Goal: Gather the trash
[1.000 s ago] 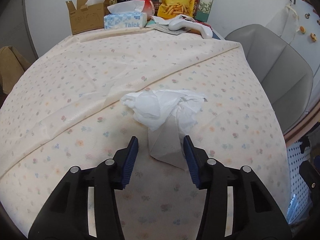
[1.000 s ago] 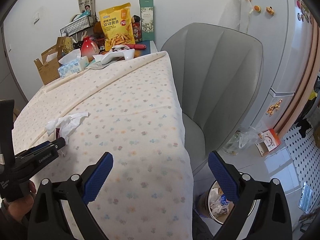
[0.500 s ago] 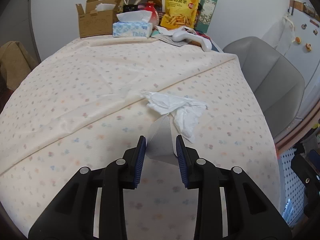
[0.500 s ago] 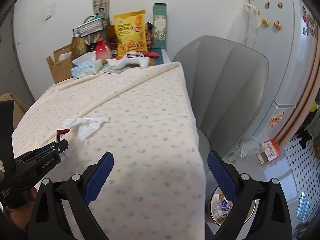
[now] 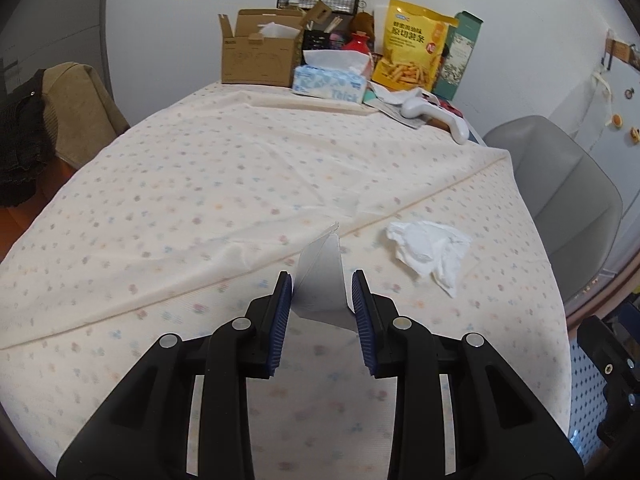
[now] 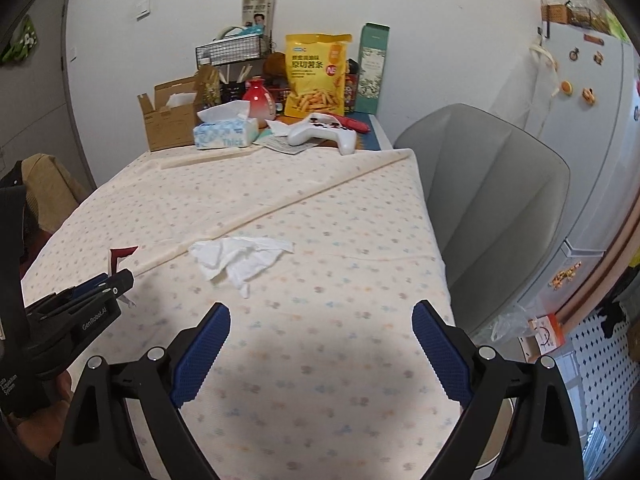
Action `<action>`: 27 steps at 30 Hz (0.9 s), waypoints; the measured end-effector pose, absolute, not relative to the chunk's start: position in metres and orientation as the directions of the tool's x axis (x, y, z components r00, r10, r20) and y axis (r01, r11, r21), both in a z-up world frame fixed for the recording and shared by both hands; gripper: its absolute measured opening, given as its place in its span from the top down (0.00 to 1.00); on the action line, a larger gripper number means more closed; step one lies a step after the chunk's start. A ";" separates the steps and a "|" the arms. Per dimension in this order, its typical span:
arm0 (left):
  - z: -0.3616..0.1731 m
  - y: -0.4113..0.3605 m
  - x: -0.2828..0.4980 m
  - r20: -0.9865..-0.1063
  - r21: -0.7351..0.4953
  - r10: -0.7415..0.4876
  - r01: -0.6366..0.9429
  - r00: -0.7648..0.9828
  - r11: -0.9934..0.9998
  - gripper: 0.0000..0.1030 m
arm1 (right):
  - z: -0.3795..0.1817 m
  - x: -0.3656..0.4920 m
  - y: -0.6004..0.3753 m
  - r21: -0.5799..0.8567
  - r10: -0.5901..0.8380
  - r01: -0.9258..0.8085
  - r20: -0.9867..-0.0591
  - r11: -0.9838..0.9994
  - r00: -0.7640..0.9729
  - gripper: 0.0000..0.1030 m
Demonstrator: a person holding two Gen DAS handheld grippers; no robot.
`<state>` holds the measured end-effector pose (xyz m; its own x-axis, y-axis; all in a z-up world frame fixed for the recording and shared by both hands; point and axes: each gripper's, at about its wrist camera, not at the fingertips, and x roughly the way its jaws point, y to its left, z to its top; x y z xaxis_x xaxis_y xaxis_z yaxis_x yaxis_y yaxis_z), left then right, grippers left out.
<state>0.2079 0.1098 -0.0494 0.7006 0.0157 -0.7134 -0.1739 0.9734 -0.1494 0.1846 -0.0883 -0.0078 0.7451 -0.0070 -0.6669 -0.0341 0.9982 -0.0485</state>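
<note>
A crumpled white tissue (image 5: 430, 248) (image 6: 240, 256) lies on the flower-print tablecloth (image 5: 200, 200). My left gripper (image 5: 321, 276) is shut on a small foil wrapper (image 5: 320, 264), silver on the side facing its camera, and holds it above the cloth to the left of the tissue. From the right wrist view the wrapper (image 6: 120, 256) shows red, sticking up out of the left gripper (image 6: 100, 292) at the left edge. My right gripper (image 6: 321, 310) stands wide open over the near cloth, with nothing between its fingers.
At the table's far end stand a cardboard box (image 5: 256, 56), a tissue box (image 5: 330, 80), a yellow snack bag (image 5: 416, 44) and a white game controller (image 5: 436, 114). A grey chair (image 6: 500, 200) stands against the table's right side. A fridge (image 6: 580, 140) is behind it.
The left jaws have closed on the wrapper and pulled it up and away from the tissue, which stays on the cloth. Both grippers have risen and drawn back from the table.
</note>
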 end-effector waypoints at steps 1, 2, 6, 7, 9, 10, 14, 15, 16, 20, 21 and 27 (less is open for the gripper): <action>-0.048 0.113 0.208 -0.711 -0.151 0.018 -0.178 0.703 0.972 0.70 | -0.008 0.185 -0.085 -0.052 -0.007 -0.038 -0.667 0.998 0.745 0.13; -0.047 0.115 0.207 -0.708 -0.152 0.021 -0.181 0.706 0.972 0.70 | -0.008 0.186 -0.080 -0.056 -0.006 -0.042 -0.667 0.998 0.745 0.13; -0.043 0.127 0.207 -0.697 -0.152 0.032 -0.192 0.716 0.970 0.70 | -0.011 0.193 -0.067 -0.069 -0.007 -0.053 -0.672 0.996 0.740 0.13; -0.043 0.129 0.208 -0.697 -0.154 0.034 -0.195 0.716 0.969 0.70 | -0.012 0.195 -0.065 -0.070 -0.006 -0.056 -0.675 0.996 0.738 0.14; -0.044 0.134 0.212 -0.697 -0.152 0.038 -0.199 0.716 0.968 0.70 | -0.014 0.201 -0.059 -0.072 -0.001 -0.065 -0.681 0.995 0.732 0.14; -0.044 0.136 0.213 -0.698 -0.150 0.040 -0.201 0.715 0.968 0.70 | -0.015 0.203 -0.056 -0.073 -0.001 -0.068 -0.683 0.995 0.730 0.14; -0.050 0.141 0.223 -0.707 -0.140 0.051 -0.211 0.705 0.967 0.70 | -0.023 0.216 -0.046 -0.073 0.007 -0.082 -0.699 0.994 0.715 0.15; -0.052 0.142 0.226 -0.711 -0.140 0.051 -0.212 0.701 0.967 0.70 | -0.025 0.219 -0.044 -0.073 0.010 -0.086 -0.704 0.994 0.711 0.15; -0.054 0.144 0.230 -0.714 -0.137 0.052 -0.213 0.698 0.967 0.70 | -0.028 0.224 -0.041 -0.073 0.012 -0.091 -0.710 0.993 0.704 0.16; -0.058 0.148 0.241 -0.722 -0.124 0.061 -0.216 0.689 0.968 0.70 | -0.040 0.241 -0.032 -0.070 0.020 -0.103 -0.730 0.992 0.683 0.16; -0.060 0.150 0.244 -0.726 -0.121 0.064 -0.218 0.685 0.968 0.70 | -0.044 0.246 -0.030 -0.066 0.022 -0.105 -0.735 0.992 0.677 0.17; -0.071 0.160 0.261 -0.742 -0.102 0.088 -0.241 0.665 0.965 0.70 | -0.063 0.270 -0.019 -0.051 0.032 -0.110 -0.763 0.993 0.645 0.20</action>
<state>0.2613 0.1601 -0.0710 0.6647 0.0876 -0.7419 -0.2412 0.9651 -0.1022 0.2702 -0.0193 -0.0635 0.6450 0.0324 -0.7635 -0.1097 0.9927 -0.0506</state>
